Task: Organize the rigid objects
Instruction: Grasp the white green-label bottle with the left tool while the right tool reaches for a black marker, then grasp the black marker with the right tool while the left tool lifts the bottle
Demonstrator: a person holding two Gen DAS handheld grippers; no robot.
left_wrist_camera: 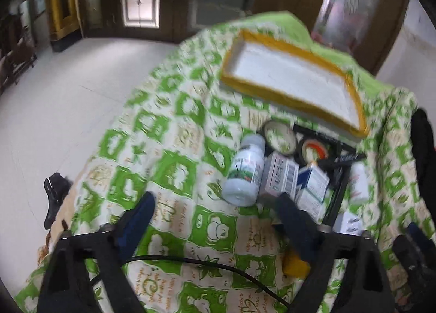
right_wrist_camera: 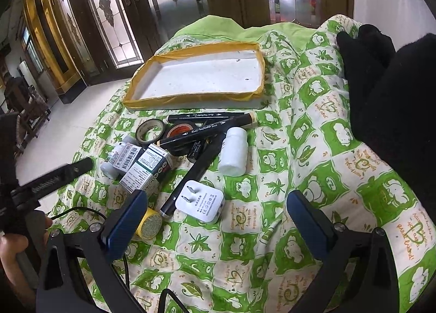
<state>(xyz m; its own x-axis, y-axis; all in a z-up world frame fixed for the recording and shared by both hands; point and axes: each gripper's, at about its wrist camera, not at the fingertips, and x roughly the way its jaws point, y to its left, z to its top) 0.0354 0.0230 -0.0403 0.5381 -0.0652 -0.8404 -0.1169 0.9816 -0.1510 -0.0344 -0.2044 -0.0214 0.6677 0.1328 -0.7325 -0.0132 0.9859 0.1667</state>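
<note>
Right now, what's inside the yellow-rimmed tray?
Nothing placed yet. The yellow-rimmed tray shows a bare white floor with a few small dark specks. Its near wall hides a thin strip of the floor behind it. All the items lie on the green quilt in front.

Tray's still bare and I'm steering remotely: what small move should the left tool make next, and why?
Probably ease the left tool forward and down onto the labelled white bottle. Its pads stand open with nothing between them, that bottle lies nearest at the pile's edge, and the yellow-rimmed tray beyond holds nothing.
</note>
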